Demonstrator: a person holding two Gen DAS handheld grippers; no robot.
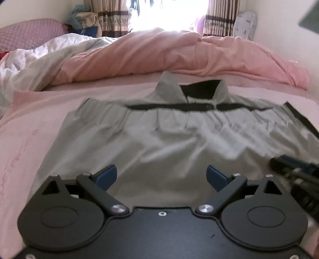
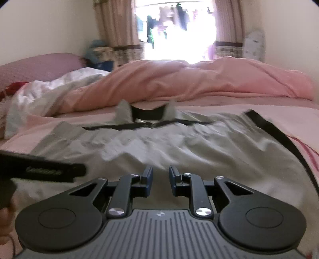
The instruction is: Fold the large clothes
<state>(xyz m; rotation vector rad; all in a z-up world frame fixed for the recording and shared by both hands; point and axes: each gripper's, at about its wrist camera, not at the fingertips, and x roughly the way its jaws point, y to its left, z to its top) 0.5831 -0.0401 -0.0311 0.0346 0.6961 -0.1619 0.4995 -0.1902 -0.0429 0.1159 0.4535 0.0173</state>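
— On the near half of the bed [image 1: 30, 139], item one: a pale grey garment [image 1: 159, 139] with a collar [image 1: 171, 87] and dark trim [image 2: 279, 137], spread out flat, collar toward the far side where the bedding is heaped.

— Folded at all?

— Partly, I would judge. Its left and right edges run fairly straight and no sleeves lie out on the sheet, so the sides may already be turned in; I cannot be sure. The cloth is rumpled across the middle, and the lengthwise fold, hem up toward collar, looks not yet made.

— Item two, the tongs?

— Left gripper [image 1: 161, 176]: jaws spread wide, nothing between them, hovering over the garment's near edge. Right gripper [image 2: 161, 179]: jaws apart by a narrow gap, no cloth visibly pinched, also over the near edge, just beside the left one. Whether either touches the fabric, I cannot tell.

— Other contents?

— Pink duvet [image 1: 179, 51] bunched along the far edge of the bed, white quilt [image 1: 30, 59] at the far left corner, purple pillow [image 1: 26, 31] behind it, curtains [image 1: 111, 18] framing a bright window [image 2: 175, 29].

— Remaining work?

— By my reckoning: take the hem, carry it to the collar, smooth the wrinkles.
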